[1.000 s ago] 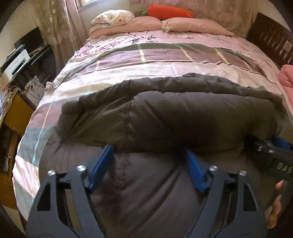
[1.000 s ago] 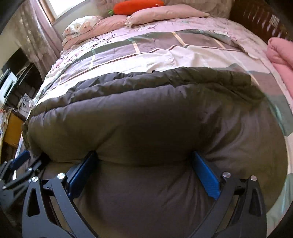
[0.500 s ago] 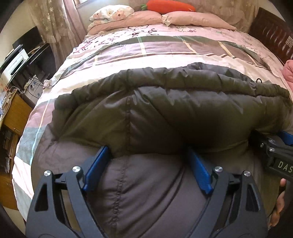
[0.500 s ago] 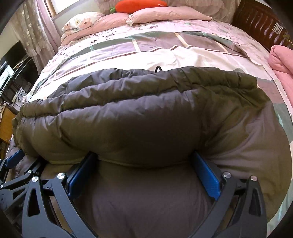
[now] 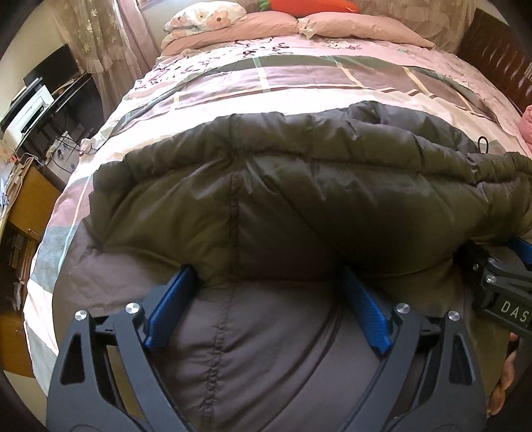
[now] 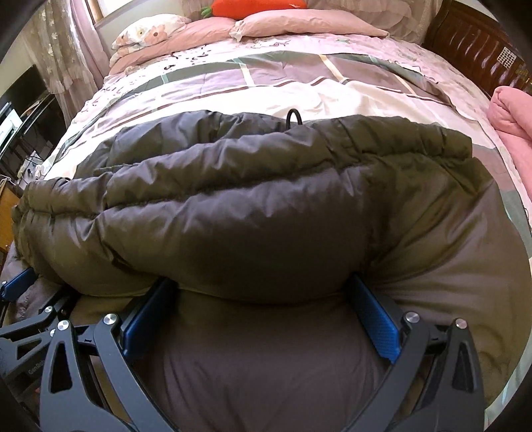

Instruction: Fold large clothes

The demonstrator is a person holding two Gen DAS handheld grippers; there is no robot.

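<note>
Since before, our left tongs (image 5: 266, 299) are opening around the jacket (image 5: 299, 206); right tongs (image 6: 262, 299) stand apart beside them, the jacket's fold lying crosswise just beyond both.

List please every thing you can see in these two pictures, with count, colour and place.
puffer jacket: one, dark olive-grey, folded across the near end of the bed
quilt: one, pink, cream and grey checks, covering the bed
pillows: at least three, pink and floral, at the far end
carrot toy: one, orange, behind the pillows
pink blanket: one, right edge
headboard: one, dark wood, far right
printer: one, white, on the left
left gripper: black with blue pads, jaws opening, jacket between them
right gripper: same colours, wide apart around the jacket
</note>
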